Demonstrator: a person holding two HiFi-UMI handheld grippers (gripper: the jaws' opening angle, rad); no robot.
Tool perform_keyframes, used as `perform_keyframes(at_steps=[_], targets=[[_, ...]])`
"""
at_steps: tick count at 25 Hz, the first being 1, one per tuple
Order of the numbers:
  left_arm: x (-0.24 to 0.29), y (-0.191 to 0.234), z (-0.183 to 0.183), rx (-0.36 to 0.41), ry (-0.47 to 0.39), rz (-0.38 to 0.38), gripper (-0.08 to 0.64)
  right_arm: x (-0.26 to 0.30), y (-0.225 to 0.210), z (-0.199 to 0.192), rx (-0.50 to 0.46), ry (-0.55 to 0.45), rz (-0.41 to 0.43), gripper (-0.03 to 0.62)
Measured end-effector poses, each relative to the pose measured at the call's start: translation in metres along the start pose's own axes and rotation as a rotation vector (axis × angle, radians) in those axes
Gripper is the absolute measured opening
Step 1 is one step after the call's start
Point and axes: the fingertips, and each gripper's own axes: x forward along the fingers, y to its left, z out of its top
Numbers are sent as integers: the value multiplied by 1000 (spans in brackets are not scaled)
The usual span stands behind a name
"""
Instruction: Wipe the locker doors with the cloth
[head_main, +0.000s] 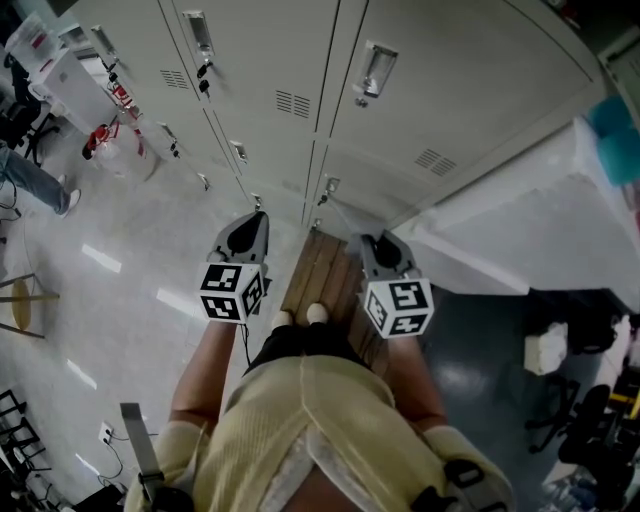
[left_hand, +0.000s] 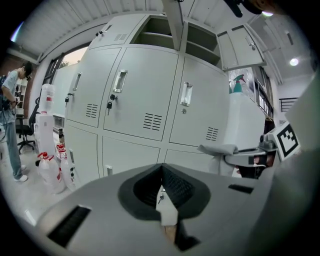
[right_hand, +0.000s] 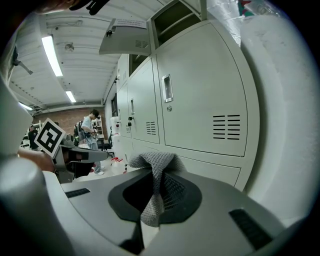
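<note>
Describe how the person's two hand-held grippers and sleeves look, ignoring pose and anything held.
The left gripper and the right gripper are both smooth grey shells with a dark, ribbed recess around the jaws. Each carries a white cube printed with black square markers. The person wears a pale yellow top whose sleeves stop short of the forearms.

Head camera looks steeply down from above the person onto the locker doors (head_main: 290, 70), with the left gripper (head_main: 250, 222) and right gripper (head_main: 378, 245) held out below them. The left gripper view faces those doors from low, tilted upward, and catches the cloth (left_hand: 217, 148) in the right gripper near its right edge. The right gripper view runs close along the same doors, with the left gripper's marker cube (right_hand: 49, 136) at its left.
</note>
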Motion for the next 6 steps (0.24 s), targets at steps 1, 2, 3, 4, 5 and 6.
perform_keyframes(at_steps=[1,2,3,4,5,6], targets=[[0,0,-1,-8,7,-1,2,0,0,0,1,0,1,14],[0,0,-2,-15,14,-2,2,0,0,-1,2,0,1,14],[0,0,-4,-21,23,-2,2,1,-1,-2,3,1,2,14],[0,0,-6,-27,33,-3,2,1,0,-2,3,2,3,14],[1,0,-7,-34,43,-3,2,1,0,-3,3,3,4,14],[1,0,-9,-41,53,-4,2,1,0,-3,2,4,6,14]])
